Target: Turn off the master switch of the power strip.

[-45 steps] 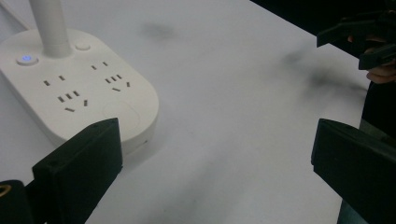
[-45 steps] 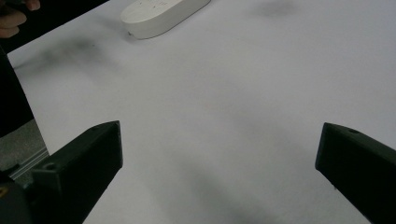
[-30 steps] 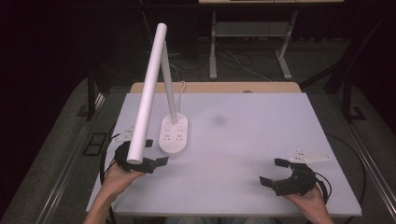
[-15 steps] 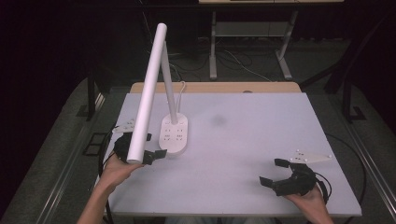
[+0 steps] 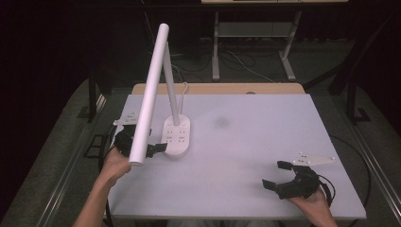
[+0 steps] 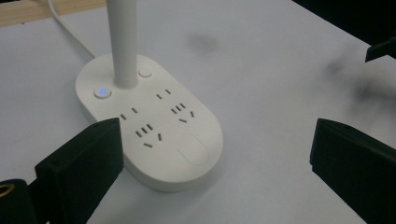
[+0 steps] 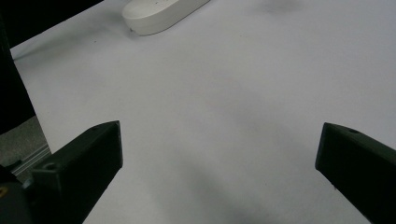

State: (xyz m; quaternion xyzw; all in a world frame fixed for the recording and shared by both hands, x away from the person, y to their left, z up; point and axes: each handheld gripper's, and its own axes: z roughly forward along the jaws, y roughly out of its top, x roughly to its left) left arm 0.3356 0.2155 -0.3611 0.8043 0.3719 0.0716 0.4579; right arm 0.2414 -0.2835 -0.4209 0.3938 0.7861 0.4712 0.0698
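A white desk lamp stands on the left half of the white table (image 5: 265,137). Its oval base (image 5: 176,137) carries sockets and a button lit blue (image 6: 102,92). From the base a thin stem (image 6: 122,42) rises to a long tube head (image 5: 150,90) that slants down toward the person. My left gripper (image 5: 156,145) is open just left of the base, partly hidden behind the tube head. In the left gripper view the base (image 6: 154,126) lies between the wide jaws, nearest the left one. My right gripper (image 5: 275,175) is open over bare table at the front right, holding nothing.
The lamp's white cord (image 6: 70,32) runs from the base toward the table's far wooden edge (image 5: 217,88). A faint dark smudge (image 5: 220,121) marks the table's middle. Beyond the table stand desk legs (image 5: 215,47) and cables on a dark floor.
My left gripper has moved forward, away from the person and closer to the lamp base. The right gripper has stayed where it was.
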